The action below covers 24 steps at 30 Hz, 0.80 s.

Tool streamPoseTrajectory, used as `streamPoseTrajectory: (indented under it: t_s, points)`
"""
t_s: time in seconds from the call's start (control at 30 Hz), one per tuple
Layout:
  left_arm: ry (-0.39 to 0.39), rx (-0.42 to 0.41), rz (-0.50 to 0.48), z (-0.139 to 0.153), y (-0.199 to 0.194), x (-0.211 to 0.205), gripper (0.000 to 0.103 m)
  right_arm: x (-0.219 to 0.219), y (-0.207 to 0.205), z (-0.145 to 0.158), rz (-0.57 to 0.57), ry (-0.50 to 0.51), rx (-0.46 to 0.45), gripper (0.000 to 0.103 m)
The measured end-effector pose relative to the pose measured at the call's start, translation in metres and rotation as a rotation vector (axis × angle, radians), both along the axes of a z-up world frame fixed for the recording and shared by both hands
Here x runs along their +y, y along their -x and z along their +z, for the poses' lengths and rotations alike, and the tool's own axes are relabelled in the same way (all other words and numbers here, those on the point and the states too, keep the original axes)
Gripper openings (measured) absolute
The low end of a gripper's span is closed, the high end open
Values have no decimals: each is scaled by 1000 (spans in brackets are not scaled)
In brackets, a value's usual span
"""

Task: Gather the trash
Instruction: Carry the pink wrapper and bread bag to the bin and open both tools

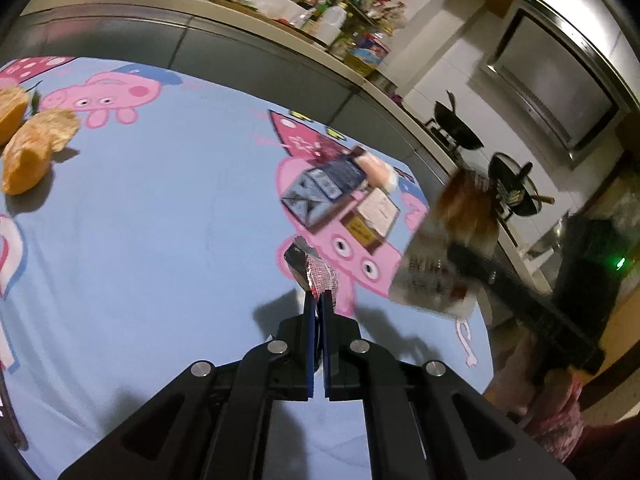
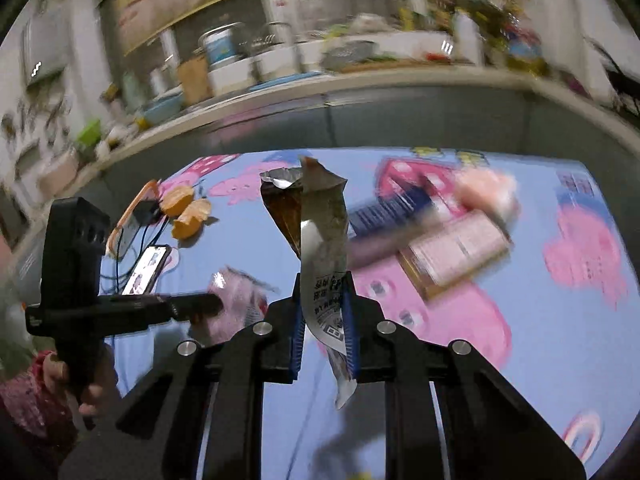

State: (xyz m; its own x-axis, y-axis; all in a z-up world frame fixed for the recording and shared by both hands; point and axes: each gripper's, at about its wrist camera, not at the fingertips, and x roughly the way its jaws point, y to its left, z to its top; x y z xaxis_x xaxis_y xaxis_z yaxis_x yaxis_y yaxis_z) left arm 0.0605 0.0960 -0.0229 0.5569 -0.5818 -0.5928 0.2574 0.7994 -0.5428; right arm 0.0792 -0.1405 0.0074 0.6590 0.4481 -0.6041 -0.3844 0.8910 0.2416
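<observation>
Gripping a small crumpled wrapper [image 1: 314, 274], the left gripper [image 1: 319, 294] is holding its blue-padded fingers [image 1: 309, 320] pressed together on the wrapper's lower end. The wrapper is showing red-and-white print w/ a dark, silvery foil part on top, and it is sitting low over the blue cartoon-pig cloth [image 1: 160, 208] near the tabletop's right edge; can't tell whether it is touching the cloth. In the right wrist view the same wrapper is reading only as a pinkish blur.

The right gripper [image 2: 322, 280] is clamping a long torn snack packet [image 2: 320, 216] between its pads: brown outside, silver inside, black print on a white strip, top flaps splayed open, tail hanging down past the fingers. The packet is being held up above the cloth, not resting on it. In the left wrist view it is looking smeared, text unreadable.

Toward the far right corner, a dark blue box [image 1: 320, 192], a brown-and-white carton [image 1: 370, 218] and a pale pink lump [image 1: 378, 170] are lying close together, all motion-blurred; labels illegible. Orange peel pieces [image 1: 36, 148] are lying at the left edge, one cut off by the frame. A lit phone [image 2: 147, 264] w/ cables is sitting near the peels. The counter behind is too blurred to sort out.
</observation>
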Motion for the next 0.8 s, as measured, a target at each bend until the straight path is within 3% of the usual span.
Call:
streamPoseTrajectory:
  t_s: [0.23,0.57,0.8]
  points:
    - [-58,-27,-115,18,-7,-58,3,-89,15,-41,-188,-203,146,16]
    - [-135,-59,-388,40,-36,-207,3,-202,50,-43,-432,-260,44,16]
    - [-147,-121,-606,61,-61,-356,3,-336,75,-47,-714,-302,-28,16]
